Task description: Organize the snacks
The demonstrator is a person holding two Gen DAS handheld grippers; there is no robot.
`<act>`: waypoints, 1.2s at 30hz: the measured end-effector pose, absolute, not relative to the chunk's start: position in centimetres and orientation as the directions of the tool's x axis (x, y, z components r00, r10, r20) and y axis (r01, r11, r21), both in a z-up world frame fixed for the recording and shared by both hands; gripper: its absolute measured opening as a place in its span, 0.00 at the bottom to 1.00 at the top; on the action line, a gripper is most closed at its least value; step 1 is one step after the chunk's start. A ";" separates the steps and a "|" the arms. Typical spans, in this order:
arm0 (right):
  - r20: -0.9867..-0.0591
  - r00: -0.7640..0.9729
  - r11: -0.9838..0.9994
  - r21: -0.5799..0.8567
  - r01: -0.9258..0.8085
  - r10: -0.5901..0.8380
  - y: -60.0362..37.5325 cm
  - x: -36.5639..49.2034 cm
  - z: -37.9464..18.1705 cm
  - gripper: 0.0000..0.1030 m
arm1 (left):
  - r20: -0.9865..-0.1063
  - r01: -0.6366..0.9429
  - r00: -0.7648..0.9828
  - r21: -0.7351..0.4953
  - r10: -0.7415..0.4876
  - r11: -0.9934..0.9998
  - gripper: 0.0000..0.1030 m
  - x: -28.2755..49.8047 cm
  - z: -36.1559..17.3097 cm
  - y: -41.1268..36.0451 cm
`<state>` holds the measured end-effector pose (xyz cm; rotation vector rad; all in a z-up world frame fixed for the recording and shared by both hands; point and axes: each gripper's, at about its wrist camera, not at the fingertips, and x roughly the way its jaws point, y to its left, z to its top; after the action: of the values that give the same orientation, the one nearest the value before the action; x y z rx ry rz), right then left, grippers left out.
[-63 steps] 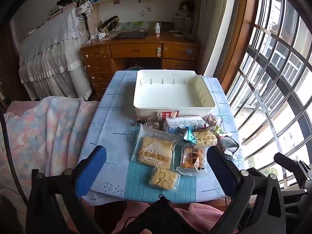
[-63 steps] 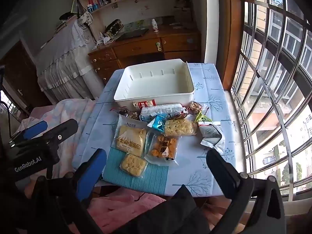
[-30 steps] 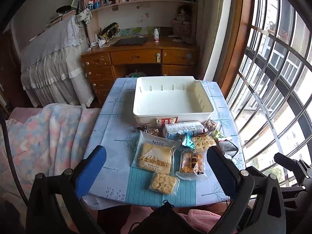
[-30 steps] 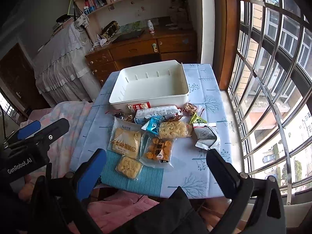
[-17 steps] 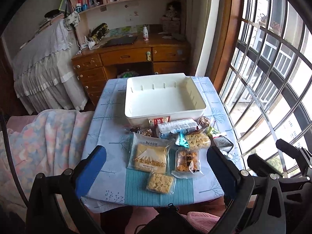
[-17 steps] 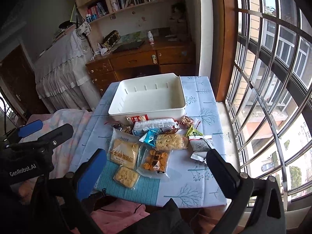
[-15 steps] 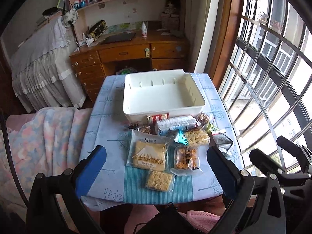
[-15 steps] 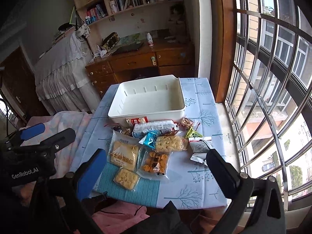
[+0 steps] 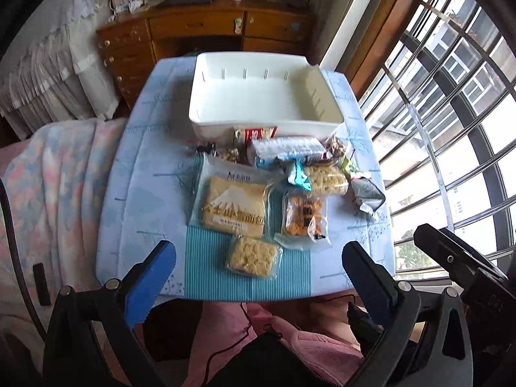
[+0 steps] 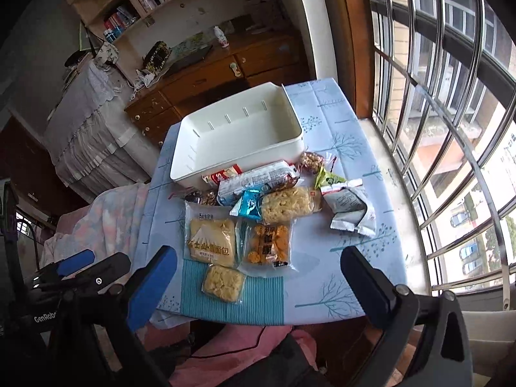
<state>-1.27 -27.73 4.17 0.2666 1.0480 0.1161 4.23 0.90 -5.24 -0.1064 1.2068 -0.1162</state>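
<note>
An empty white bin [image 9: 264, 96] [image 10: 238, 135] stands at the far end of a small table [image 9: 148, 174] [image 10: 354, 258]. Several snack packets lie in front of it: a large bread pack [image 9: 233, 204] [image 10: 209, 238], a small cracker pack [image 9: 253, 256] [image 10: 223, 283], an orange biscuit pack [image 9: 304, 214] [image 10: 267, 245], a puffed rice bar [image 9: 325, 177] [image 10: 287, 206], a long white packet [image 9: 287, 148] [image 10: 258, 177] and a silver pouch [image 9: 367, 193] [image 10: 350, 208]. My left gripper [image 9: 258, 267] and right gripper [image 10: 258, 267] are both open and empty, above the table's near edge.
A wooden desk [image 9: 206, 29] [image 10: 209, 74] stands behind the table. A barred window [image 9: 451, 96] [image 10: 451, 96] runs along the right. A bed with a pastel blanket [image 9: 48, 177] lies at the left. Pink clothing [image 9: 274, 332] is below the grippers.
Both grippers have moved forward and tilted down towards the table, so the snacks and bin look nearer. Both stay open. Nothing on the table has moved.
</note>
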 end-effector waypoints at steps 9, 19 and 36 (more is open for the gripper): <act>-0.882 0.379 0.926 0.352 0.137 0.279 -27.9 -0.1 0.3 0.98 | -0.953 0.047 0.283 -0.098 -0.108 0.994 0.99 4.9 -7.8 2.1; -0.914 0.211 0.869 0.398 0.294 0.347 -28.8 2.6 -4.9 0.98 | -0.985 0.128 0.148 -0.065 -0.084 0.990 0.99 6.6 -13.7 1.5; -0.954 -0.004 0.887 0.277 0.370 0.299 -27.6 8.1 -13.3 0.98 | -0.980 0.135 -0.183 -0.102 -0.077 0.986 0.99 10.2 -25.7 -1.2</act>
<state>8.09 -27.60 -13.25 0.5337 1.5987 -0.0600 10.23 -1.18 -25.73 0.0439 1.7445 -0.1893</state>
